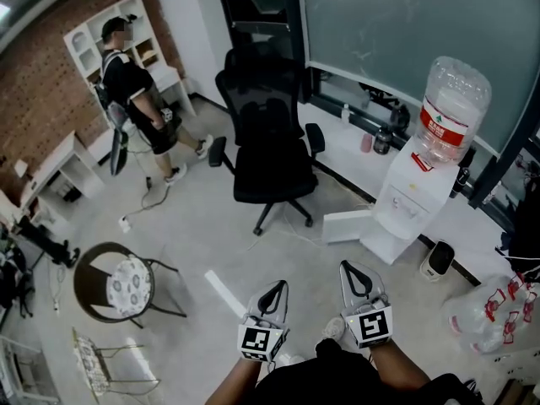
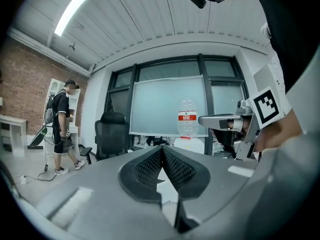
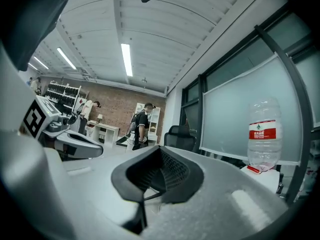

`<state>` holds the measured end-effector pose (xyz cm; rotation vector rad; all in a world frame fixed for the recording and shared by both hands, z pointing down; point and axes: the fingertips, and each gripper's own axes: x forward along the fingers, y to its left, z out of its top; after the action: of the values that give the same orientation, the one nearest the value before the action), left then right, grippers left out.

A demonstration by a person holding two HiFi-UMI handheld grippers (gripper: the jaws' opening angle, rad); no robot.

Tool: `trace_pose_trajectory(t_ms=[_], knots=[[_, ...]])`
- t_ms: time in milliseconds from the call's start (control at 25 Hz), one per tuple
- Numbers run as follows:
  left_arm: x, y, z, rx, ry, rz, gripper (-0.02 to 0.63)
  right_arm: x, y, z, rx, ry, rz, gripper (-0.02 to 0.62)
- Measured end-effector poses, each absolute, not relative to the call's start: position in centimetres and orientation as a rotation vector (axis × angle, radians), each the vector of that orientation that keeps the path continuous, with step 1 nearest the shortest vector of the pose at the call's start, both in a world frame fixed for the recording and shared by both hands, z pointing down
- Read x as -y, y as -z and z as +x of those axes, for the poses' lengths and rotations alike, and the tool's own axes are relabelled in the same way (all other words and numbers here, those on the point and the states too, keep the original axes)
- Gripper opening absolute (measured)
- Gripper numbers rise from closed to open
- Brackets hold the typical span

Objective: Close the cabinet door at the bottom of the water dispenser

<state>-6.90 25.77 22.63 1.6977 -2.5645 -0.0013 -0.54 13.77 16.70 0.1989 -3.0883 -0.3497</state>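
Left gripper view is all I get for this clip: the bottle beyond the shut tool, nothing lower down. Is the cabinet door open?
Observer: Yes. In the head view the door stands swung out to the left from the base of the dispenser.
Operator: Is either tool at it?
Observer: No. The left tool and the right tool are both well short of it and touch nothing.
Operator: Is the right tool carrying something?
Observer: No. Its own view shows the jaws together with nothing between them.
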Motion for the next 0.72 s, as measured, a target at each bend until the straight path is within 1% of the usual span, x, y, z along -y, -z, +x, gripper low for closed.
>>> trace_pose_trajectory(t_ms=[160,360,720], knots=[[-23.6,-22.7,-8.9,2.56,-0.03,1.692,0.018,-11.5,-16.8,-2.3,3.09,0.351,0.187,0.004],[-20.2,-21.6,-10.4,2.538,0.015,1.725,0.018,-7.6,-16.9,-3.6,3.078,0.316,0.233,0.003],[-12.9,-21.8,-11.3,2.459,-0.035,1.813,0.018,-1.3,-17.2,-4.4,3.08,0.276,0.241,0.003]])
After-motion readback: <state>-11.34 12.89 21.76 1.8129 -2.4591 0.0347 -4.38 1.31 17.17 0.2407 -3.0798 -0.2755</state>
